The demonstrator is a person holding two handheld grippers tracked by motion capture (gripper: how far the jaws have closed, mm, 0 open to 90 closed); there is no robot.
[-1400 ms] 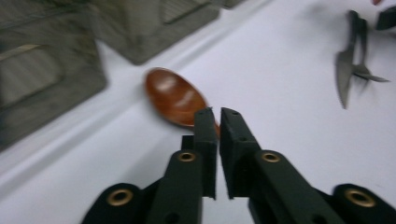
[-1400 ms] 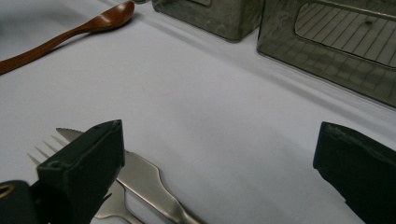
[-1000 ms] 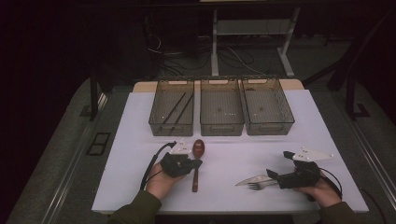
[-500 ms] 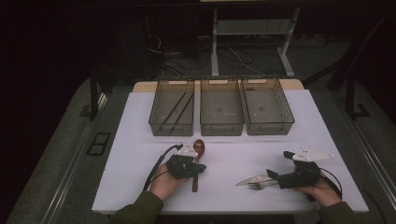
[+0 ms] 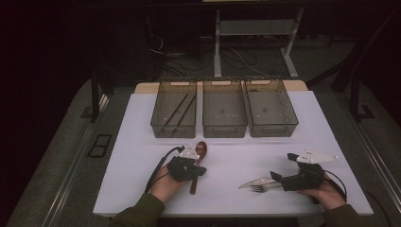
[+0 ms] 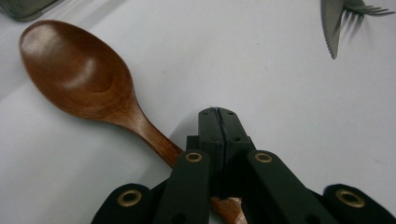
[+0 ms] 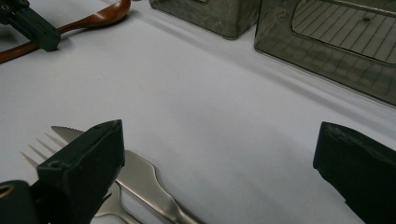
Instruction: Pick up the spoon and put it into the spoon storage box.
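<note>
A brown wooden spoon (image 5: pixel 201 149) lies on the white mat, bowl toward the bins. My left gripper (image 5: pixel 203 170) is over its handle, jaws shut together. In the left gripper view the closed tips (image 6: pixel 217 114) sit just right of the spoon (image 6: pixel 77 70), whose handle passes beneath the gripper. A steel knife (image 5: pixel 255 182) and a fork (image 5: pixel 260 188) lie side by side at the front right. My right gripper (image 5: pixel 283 166) stands wide open beside them. In the right gripper view (image 7: pixel 219 144) the knife (image 7: pixel 140 175) and fork (image 7: pixel 37 149) lie by its left jaw.
Three clear bins stand in a row at the back of the mat: left (image 5: pixel 172 130), middle (image 5: pixel 224 130) and right (image 5: pixel 274 128). Dark chopsticks (image 5: pixel 182 109) lie in the left one. The white mat (image 5: pixel 137 142) ends near both hands at the front edge.
The left gripper has turned slightly over the spoon handle, so its grey plate now shows. The right gripper, knife and fork have kept still.
</note>
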